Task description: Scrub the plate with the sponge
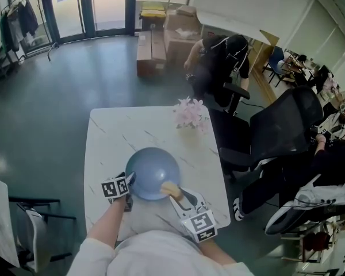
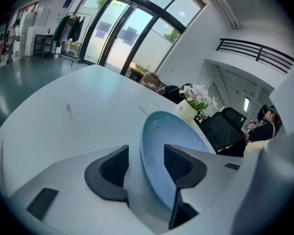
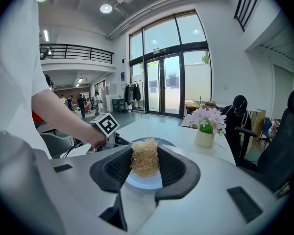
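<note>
Sponge (image 3: 145, 166) sits pinched in right gripper (image 3: 145, 155) jaws above the blue plate (image 1: 152, 168), lower centre. Left gripper (image 2: 146, 153) jaws stand spread around its rim, so scrubbing seemingly remains.

Bare surface (image 1: 110, 142) open ahead and to my left, plate (image 1: 151, 168) close before me, flower pot (image 1: 190, 115) blocking the far right, office chair (image 1: 279, 125) beside the right edge

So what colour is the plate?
The plate is pale blue, clearest in the head view.
</note>
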The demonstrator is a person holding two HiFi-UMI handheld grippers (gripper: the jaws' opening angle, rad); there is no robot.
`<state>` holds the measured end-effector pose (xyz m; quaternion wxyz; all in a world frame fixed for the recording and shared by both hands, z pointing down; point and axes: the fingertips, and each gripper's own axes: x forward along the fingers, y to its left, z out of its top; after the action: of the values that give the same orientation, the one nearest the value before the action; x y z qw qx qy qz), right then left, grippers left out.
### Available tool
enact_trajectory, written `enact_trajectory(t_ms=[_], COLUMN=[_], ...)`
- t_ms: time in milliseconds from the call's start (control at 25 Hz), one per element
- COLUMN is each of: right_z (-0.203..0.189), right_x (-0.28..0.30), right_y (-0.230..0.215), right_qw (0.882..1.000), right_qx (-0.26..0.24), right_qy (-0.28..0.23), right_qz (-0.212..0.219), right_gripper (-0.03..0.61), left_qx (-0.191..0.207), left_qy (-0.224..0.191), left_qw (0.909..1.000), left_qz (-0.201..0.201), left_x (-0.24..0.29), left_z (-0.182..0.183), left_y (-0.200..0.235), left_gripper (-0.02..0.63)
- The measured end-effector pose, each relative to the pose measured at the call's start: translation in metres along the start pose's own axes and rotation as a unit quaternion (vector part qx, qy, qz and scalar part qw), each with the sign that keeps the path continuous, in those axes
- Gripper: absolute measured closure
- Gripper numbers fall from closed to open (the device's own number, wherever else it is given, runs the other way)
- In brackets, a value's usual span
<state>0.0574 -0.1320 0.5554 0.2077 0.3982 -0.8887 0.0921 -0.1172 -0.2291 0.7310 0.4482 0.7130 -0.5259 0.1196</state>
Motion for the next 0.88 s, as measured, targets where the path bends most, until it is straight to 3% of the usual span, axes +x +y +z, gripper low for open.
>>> enact_trajectory(t_ms=[360,560,880], right_z=[0.001,0.008,0.021], right_x=[0.0,-0.001,-0.003], right_y=[0.002,0.001,-0.006], right_qw=[1.0,1.0,0.999], right_qx=[-0.002,-0.005,-0.011], right_qy=[-0.004,-0.009,-0.033], right_qz=[0.001,0.001,-0.017], right_gripper=[0.419,0.419,0.419], left_qx=[0.0,0.026,0.092], left_qy=[-0.029,-0.06,-0.115], left_qw=[0.9996,0.9979,0.9876], left_qz=[0.005,-0.001,-0.053], left_x=[-0.015,-0.037,-0.073], left_z=[0.011,0.031,0.063], left_y=[0.01,0.005,-0.037], left_gripper=[0.385,0.387,0.388])
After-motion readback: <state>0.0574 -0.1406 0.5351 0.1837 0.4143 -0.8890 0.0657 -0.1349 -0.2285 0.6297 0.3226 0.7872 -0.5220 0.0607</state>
